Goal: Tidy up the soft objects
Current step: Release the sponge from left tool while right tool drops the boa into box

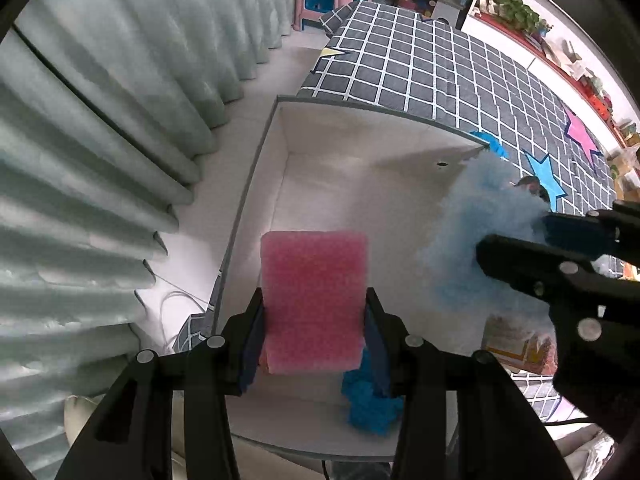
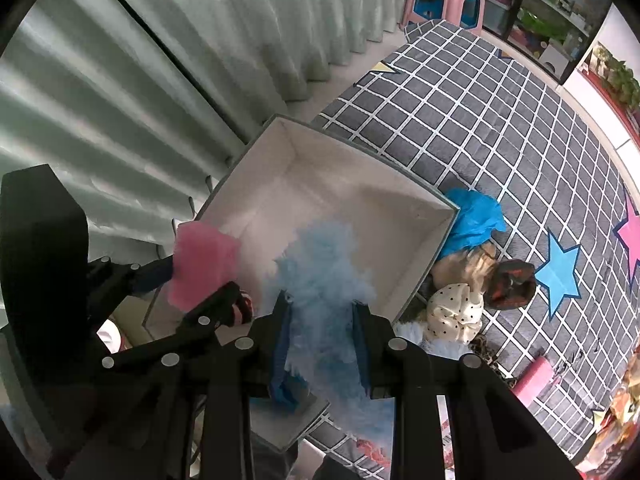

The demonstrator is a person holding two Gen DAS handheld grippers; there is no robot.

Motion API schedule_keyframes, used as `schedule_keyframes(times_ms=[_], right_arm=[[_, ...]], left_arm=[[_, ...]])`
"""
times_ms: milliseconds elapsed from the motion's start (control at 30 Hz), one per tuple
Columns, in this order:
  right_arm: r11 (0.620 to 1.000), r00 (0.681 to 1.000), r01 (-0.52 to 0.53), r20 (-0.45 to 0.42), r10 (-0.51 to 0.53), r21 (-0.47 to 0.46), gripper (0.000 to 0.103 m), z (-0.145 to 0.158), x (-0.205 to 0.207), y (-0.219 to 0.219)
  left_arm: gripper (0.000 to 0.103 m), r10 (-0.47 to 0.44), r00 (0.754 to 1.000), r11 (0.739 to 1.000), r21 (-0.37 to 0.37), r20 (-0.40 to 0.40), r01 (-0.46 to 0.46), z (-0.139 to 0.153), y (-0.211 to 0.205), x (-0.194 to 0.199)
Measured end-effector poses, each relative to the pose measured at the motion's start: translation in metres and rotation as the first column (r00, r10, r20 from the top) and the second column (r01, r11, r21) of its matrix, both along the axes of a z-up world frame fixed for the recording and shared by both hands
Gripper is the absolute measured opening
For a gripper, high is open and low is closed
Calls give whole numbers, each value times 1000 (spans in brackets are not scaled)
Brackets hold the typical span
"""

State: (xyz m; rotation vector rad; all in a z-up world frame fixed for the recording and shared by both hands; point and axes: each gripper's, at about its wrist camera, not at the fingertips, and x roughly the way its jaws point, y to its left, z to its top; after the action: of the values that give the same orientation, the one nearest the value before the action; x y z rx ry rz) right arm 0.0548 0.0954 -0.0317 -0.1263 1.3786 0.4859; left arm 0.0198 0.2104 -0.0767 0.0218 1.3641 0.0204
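Now your left claw pinches the pink sponge above the white box, while at three o'clock your right claw squeezes pale blue fluff, both aimed down, likely for dropping beside the blue piece inside.

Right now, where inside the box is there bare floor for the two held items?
The box floor is bare from its far wall to the pink sponge. The near corner holds a blue cloth. Outside its right wall, toys crowd the mat.
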Motion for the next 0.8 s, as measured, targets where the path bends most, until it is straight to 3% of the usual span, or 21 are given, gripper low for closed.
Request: schedule_keyframes(times_ms=[533,600,667,733,800], right_arm=[[1000,999,21,-30,-21,15,29,-10,6,-2],[1000,999,18,-30,-18,19,30,-10,6,-2],[1000,999,10,-32,-9,24,30,-10,6,-1],[1000,1000,4,-24,-4,22,52,-9,5,-1],[1000,1000,4,-12,-4,21,62,-8,5,-1]], left_arm=[[50,3,1000,1000,-12,-30,-3,-9,-1,1],[52,8,999,1000,-22,-35,-9,-10,0,1],[64,16,999,999,-29,-41,-17,-11,1,1],[74,23,999,999,-36,-40,-24,-11,1,0],[81,35,999,999,-39,-28,-36,-9,1,-1]])
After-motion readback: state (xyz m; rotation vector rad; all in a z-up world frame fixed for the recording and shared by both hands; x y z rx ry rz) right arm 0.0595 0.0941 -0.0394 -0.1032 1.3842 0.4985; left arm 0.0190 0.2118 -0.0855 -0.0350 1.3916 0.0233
